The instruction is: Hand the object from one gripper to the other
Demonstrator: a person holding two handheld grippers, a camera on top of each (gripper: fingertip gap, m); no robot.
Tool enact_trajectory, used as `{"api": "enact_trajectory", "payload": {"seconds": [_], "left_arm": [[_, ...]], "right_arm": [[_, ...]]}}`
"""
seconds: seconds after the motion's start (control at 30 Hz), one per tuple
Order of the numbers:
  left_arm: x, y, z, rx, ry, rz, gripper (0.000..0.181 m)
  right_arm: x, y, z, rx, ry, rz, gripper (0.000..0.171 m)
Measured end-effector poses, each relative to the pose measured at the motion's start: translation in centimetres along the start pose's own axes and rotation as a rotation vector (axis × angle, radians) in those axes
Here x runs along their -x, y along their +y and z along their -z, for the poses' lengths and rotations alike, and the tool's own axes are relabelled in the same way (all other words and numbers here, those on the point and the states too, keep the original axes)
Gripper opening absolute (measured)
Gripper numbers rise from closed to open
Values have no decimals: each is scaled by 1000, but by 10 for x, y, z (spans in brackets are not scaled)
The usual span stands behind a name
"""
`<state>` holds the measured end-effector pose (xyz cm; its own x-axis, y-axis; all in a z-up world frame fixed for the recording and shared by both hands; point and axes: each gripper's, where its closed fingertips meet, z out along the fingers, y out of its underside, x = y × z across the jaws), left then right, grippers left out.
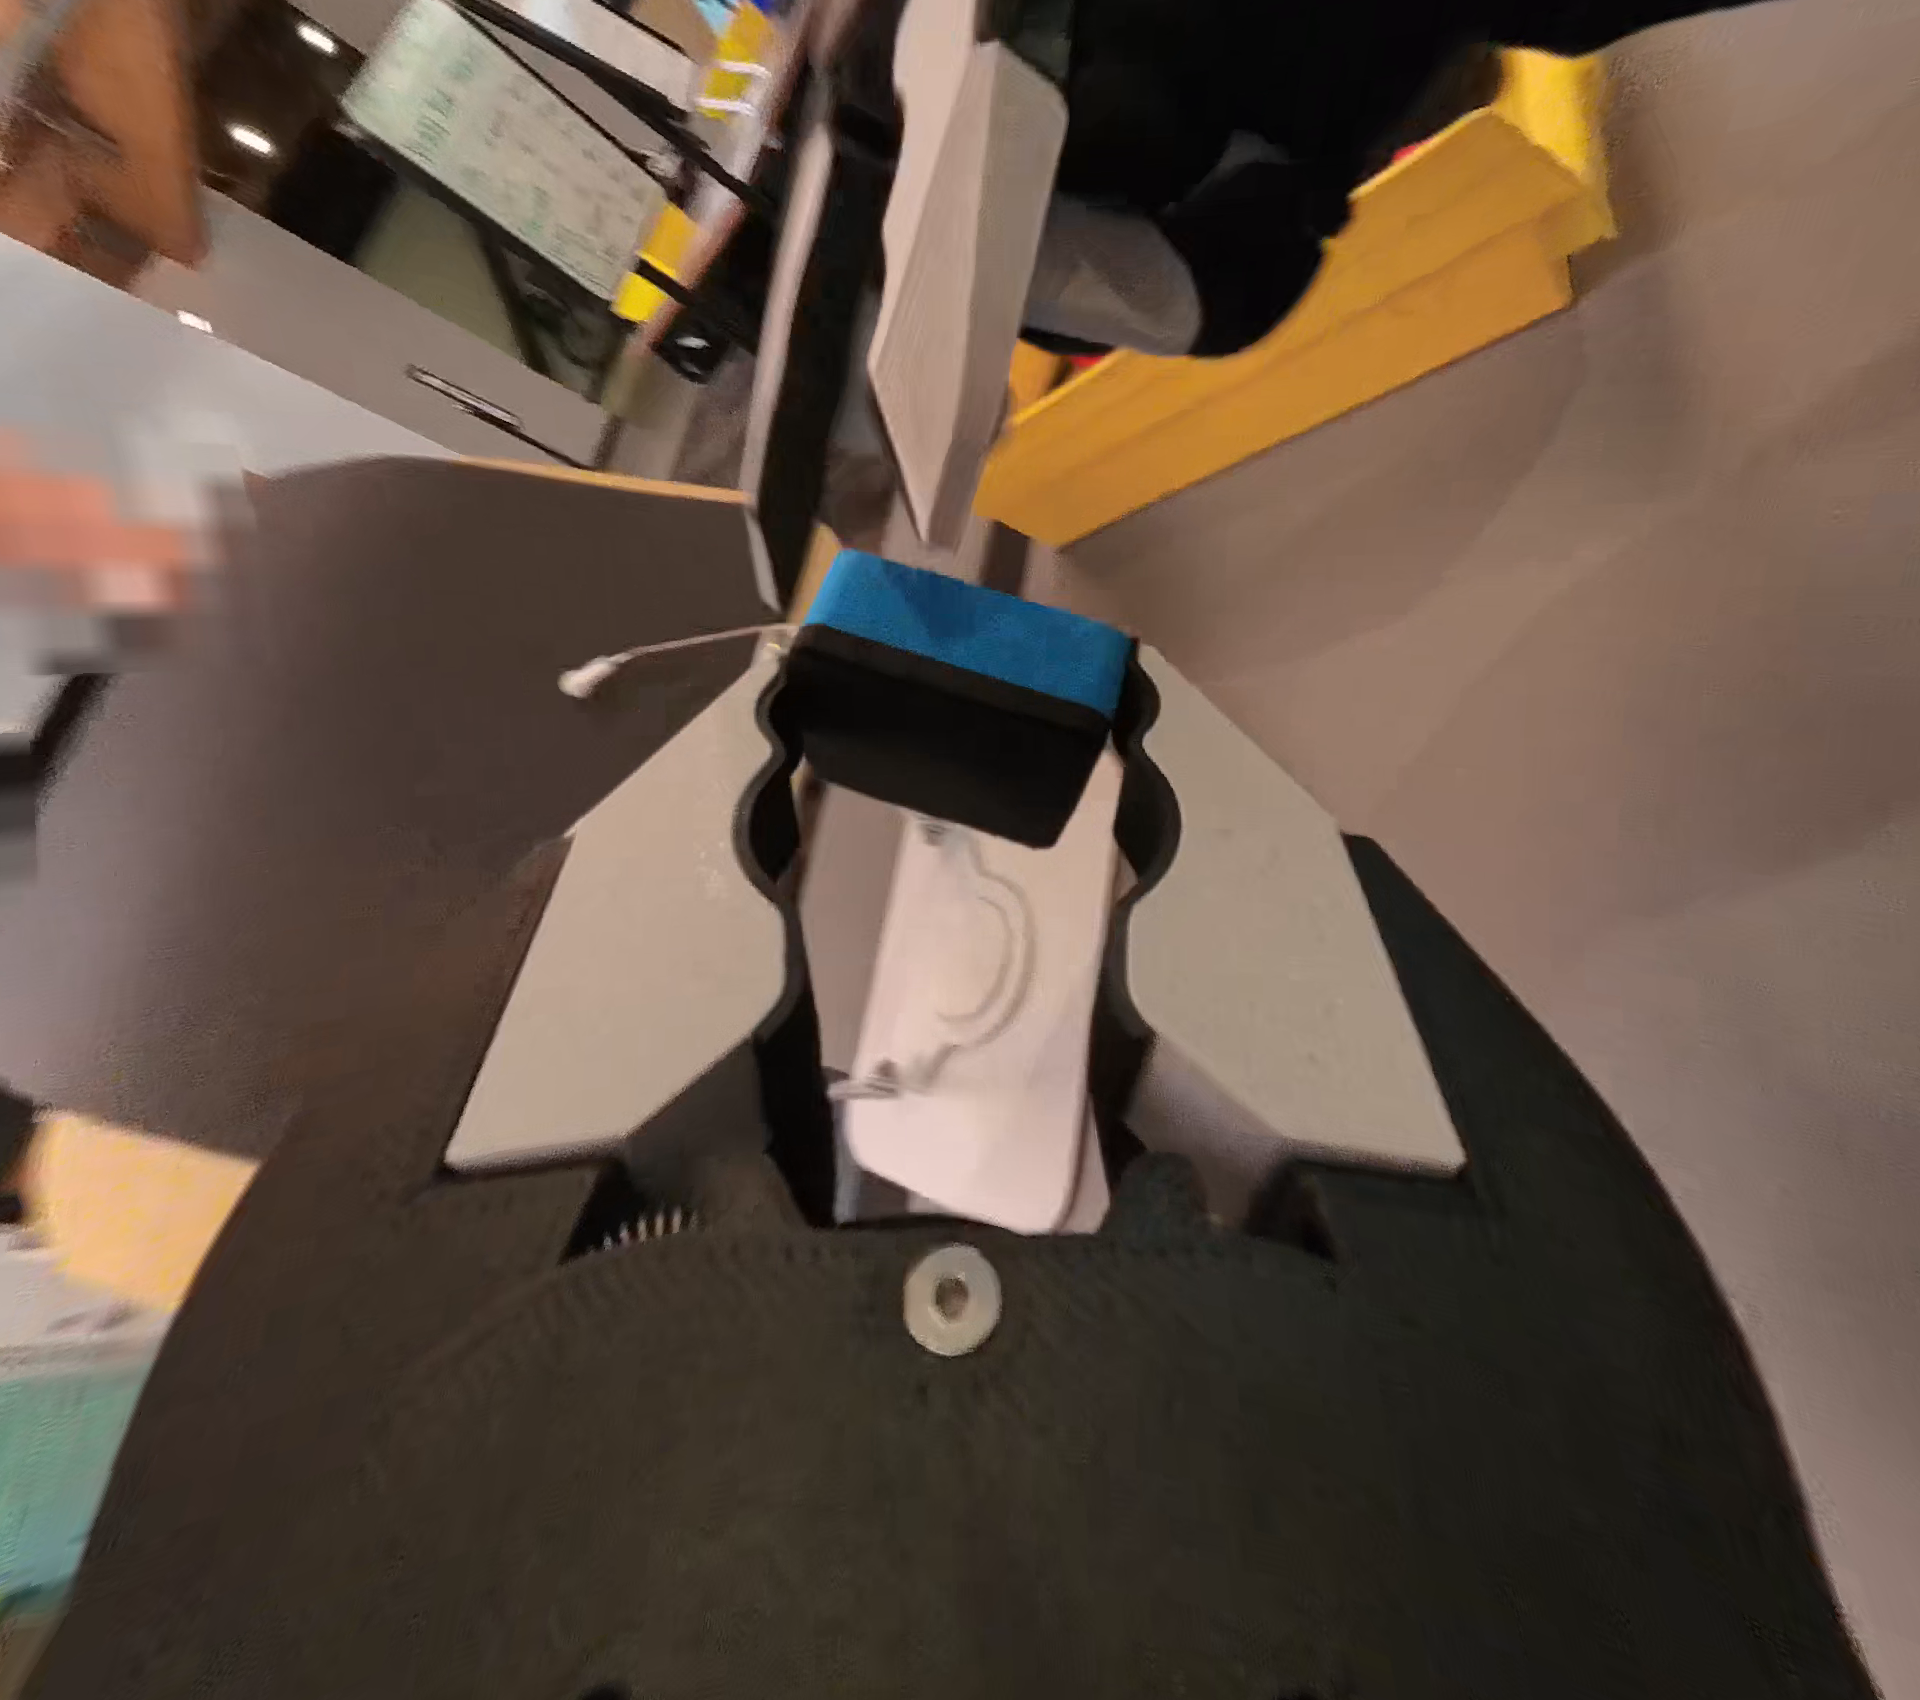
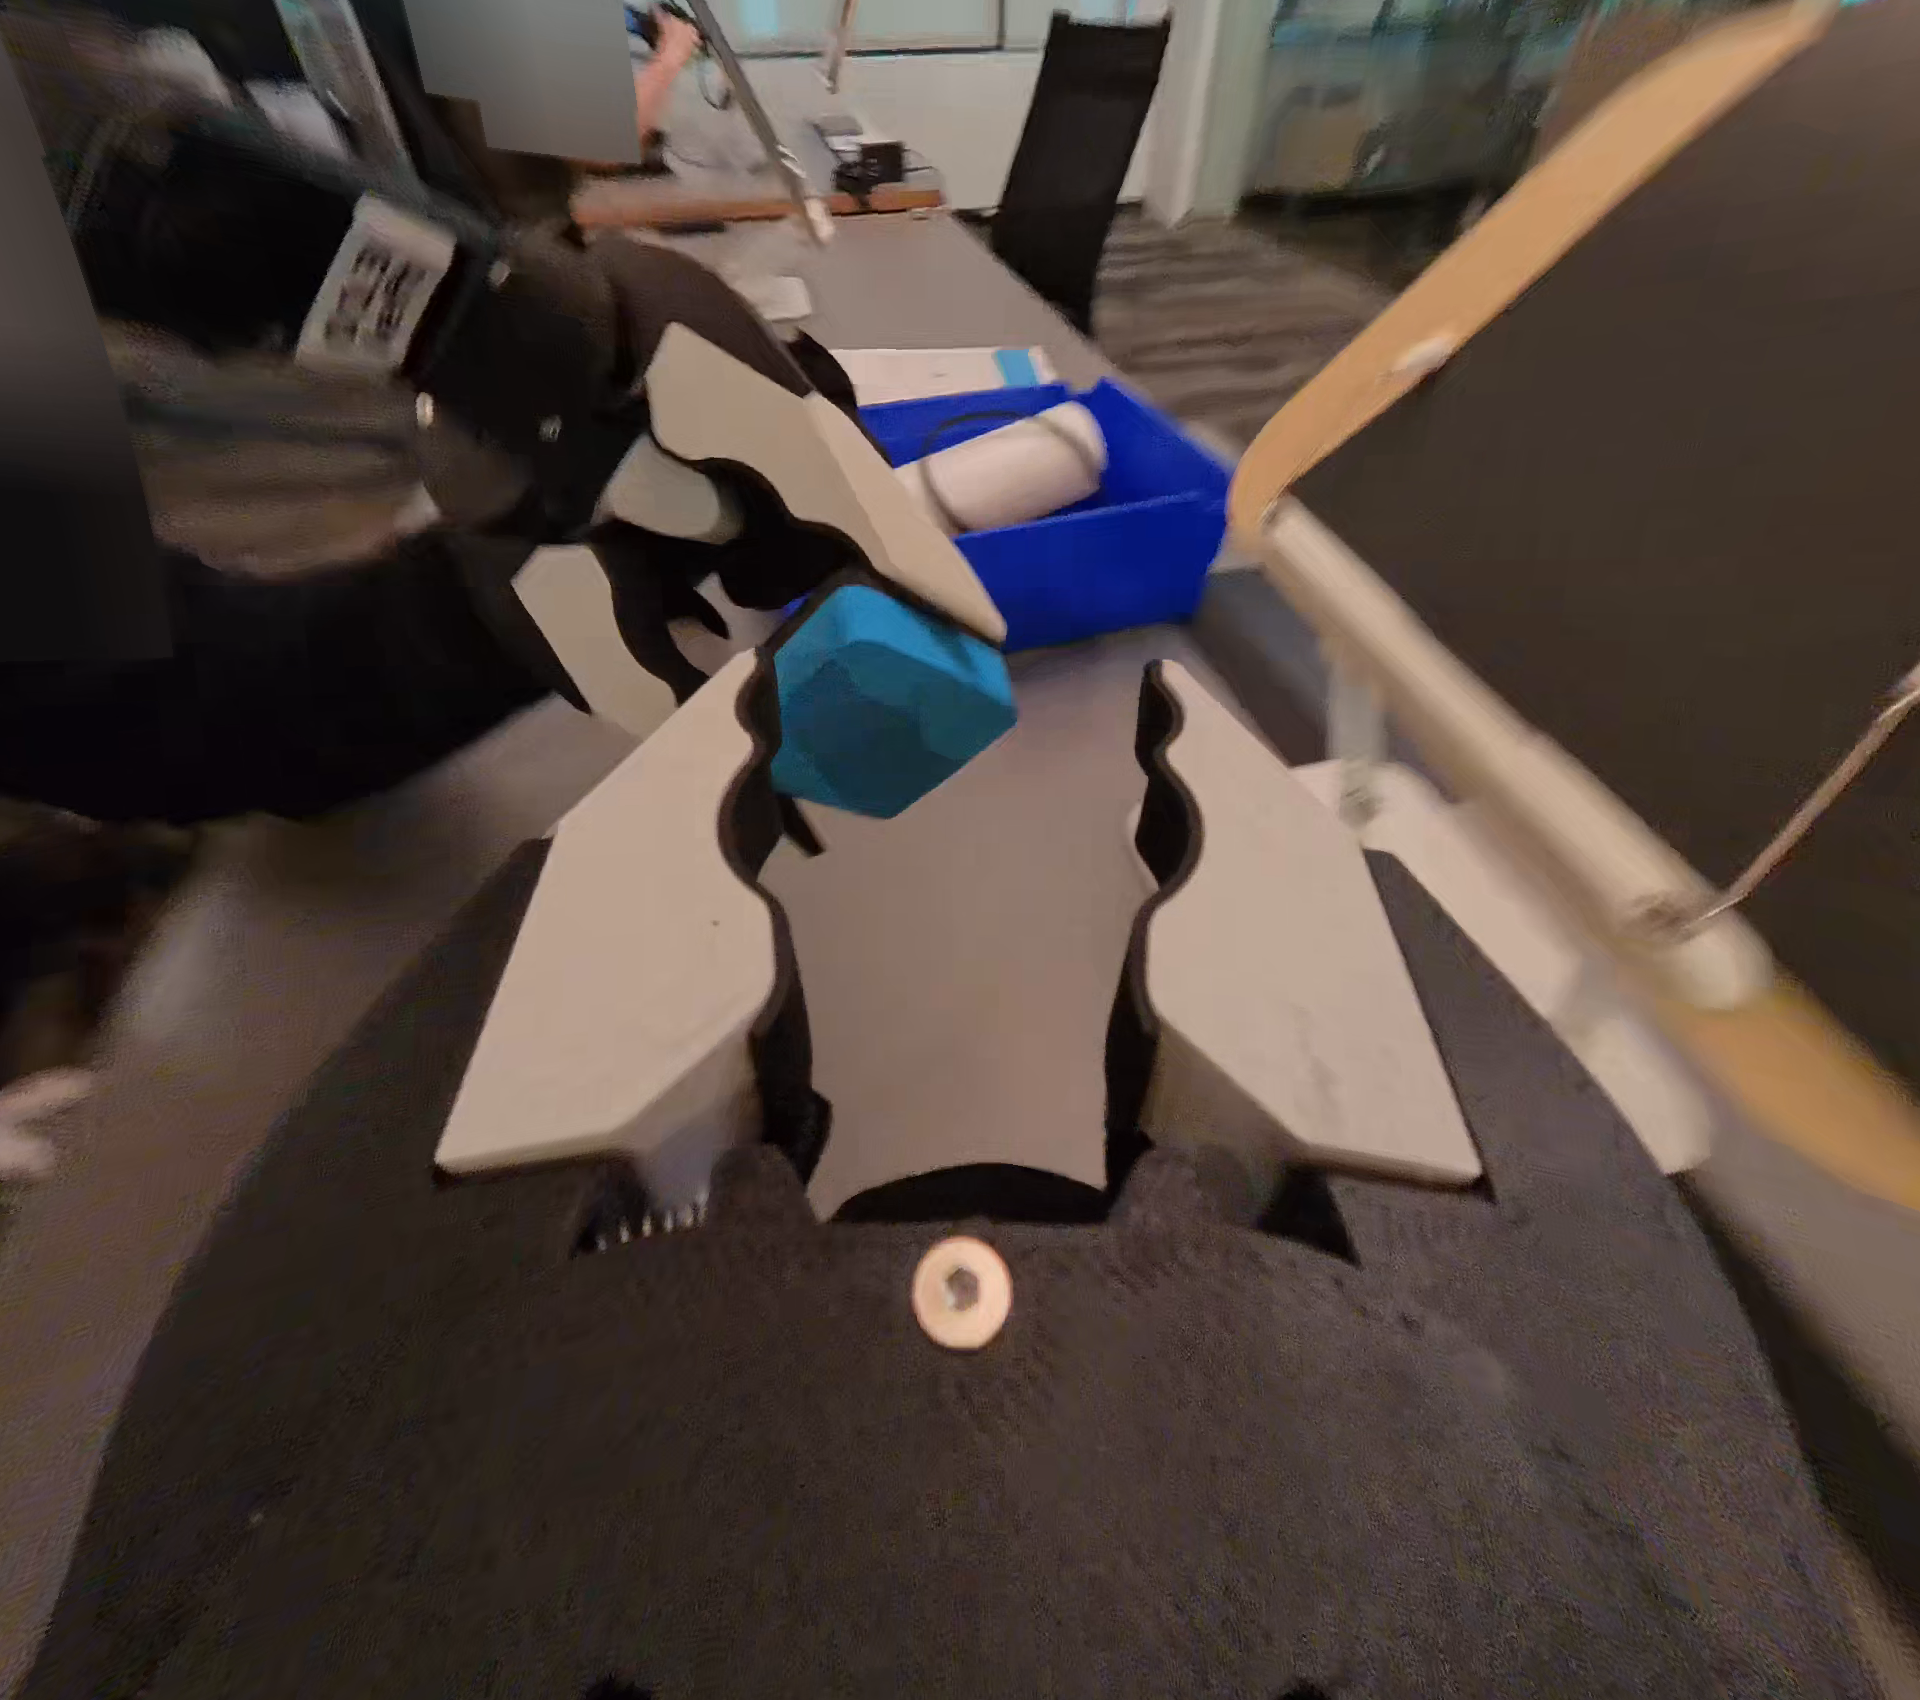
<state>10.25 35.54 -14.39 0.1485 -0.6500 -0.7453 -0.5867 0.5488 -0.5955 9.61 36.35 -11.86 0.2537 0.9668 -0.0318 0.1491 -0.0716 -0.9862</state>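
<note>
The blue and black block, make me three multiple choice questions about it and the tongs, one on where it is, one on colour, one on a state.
1. Where is the blue and black block?
A. lying in the blue bin
B. gripped at the tips of the left tongs
C. resting on the table

2. What colour is the bin on the table behind the block?
A. blue
B. red
C. green

3. How do the right tongs stand?
A. shut on the block
B. shut on nothing
C. open, with a gap between the fingers

Answers:
1 B: the left wrist view shows the left tongs with a finger pressed on each side of the block.
2 A: the right wrist view shows a blue bin holding a white roll.
3 C: their fingers are spread, the block near the left one, the right one clear of it.
</note>
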Motion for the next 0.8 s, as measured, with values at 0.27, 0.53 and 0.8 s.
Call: {"api": "enact_trajectory", "payload": {"seconds": [0.27,0.53,0.8], "left_arm": [[-14,-35,36,-359,463,523,59],[66,-52,74,-1026,526,1142,59],[62,-49,50,-1143,541,1365,59]], "right_arm": [[30,-14,8,95,143,615,73],[30,-43,-9,-14,449,1051,81],[24,-47,-24,-3,661,1218,51]]}}
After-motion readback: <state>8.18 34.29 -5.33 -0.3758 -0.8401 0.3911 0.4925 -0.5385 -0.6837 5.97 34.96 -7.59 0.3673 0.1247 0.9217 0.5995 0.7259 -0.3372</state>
